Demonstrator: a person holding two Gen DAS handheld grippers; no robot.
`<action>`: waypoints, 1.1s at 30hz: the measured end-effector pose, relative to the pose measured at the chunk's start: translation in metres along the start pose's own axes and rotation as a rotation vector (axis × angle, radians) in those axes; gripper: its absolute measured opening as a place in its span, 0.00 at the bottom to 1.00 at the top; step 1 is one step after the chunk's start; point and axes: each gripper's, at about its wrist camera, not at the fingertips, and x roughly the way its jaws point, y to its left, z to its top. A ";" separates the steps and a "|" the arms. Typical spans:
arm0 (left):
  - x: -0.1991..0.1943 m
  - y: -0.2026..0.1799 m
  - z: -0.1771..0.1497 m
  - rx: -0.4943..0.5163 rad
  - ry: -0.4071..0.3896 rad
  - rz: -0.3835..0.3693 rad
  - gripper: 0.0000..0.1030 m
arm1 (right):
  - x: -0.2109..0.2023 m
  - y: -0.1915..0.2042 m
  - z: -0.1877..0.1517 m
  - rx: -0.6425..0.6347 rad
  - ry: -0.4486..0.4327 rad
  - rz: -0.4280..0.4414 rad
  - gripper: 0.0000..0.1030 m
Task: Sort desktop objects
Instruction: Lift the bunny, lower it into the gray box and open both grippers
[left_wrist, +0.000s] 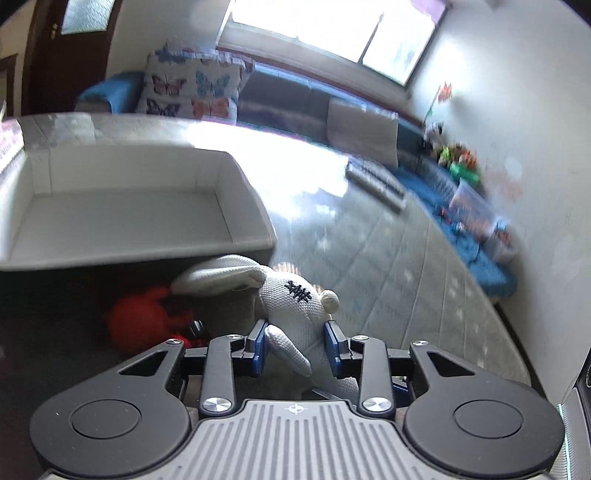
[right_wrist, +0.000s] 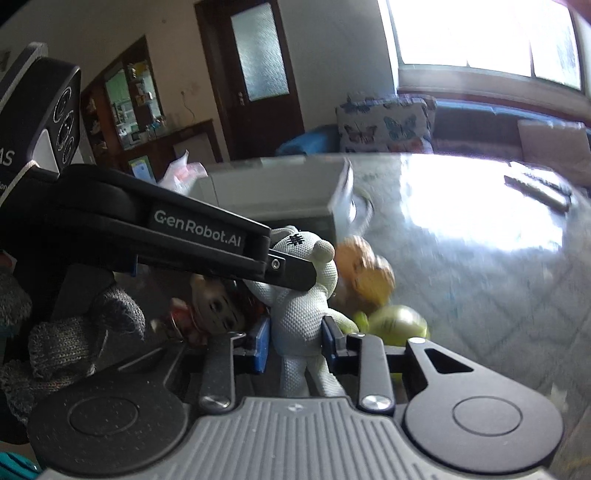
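Toy: white knitted rabbit (left_wrist: 295, 314) with a black stitched mark on its head, off the table, caught between both grippers, just beside the near corner of the box.
Left gripper (left_wrist: 295, 350): clenched on the rabbit's upper body, blue pads pressing either side.
Right gripper (right_wrist: 295, 345): clenched on the rabbit's lower body (right_wrist: 299, 321); the left gripper's finger crosses just above it.
Box: grey open box (left_wrist: 236, 173), looks empty in the left wrist view.
Progress: judged early; nothing visible is sorted yet, and the rabbit is the first piece on its way.
Left to sort: red soft toy (left_wrist: 136, 321), small brown figure (right_wrist: 216, 306), orange toy (right_wrist: 365, 269), green ball (right_wrist: 397, 321), all blurred, clustered near the box.
Table: grey quilted-pattern cover (left_wrist: 388, 266), bright glare from the window (left_wrist: 325, 26).
Room: blue sofa (left_wrist: 295, 92) with a butterfly pillow (left_wrist: 188, 85) and dark wooden door (right_wrist: 255, 74); a toy bin (left_wrist: 476, 210) sits by the wall.
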 end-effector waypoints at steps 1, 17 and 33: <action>-0.004 0.002 0.004 -0.005 -0.018 0.000 0.34 | 0.001 0.002 0.007 -0.012 -0.008 0.005 0.28; -0.012 0.094 0.095 -0.208 -0.227 0.088 0.34 | 0.093 0.065 0.127 -0.338 -0.020 0.063 0.28; 0.034 0.162 0.086 -0.357 -0.128 0.186 0.32 | 0.173 0.068 0.115 -0.362 0.098 -0.039 0.32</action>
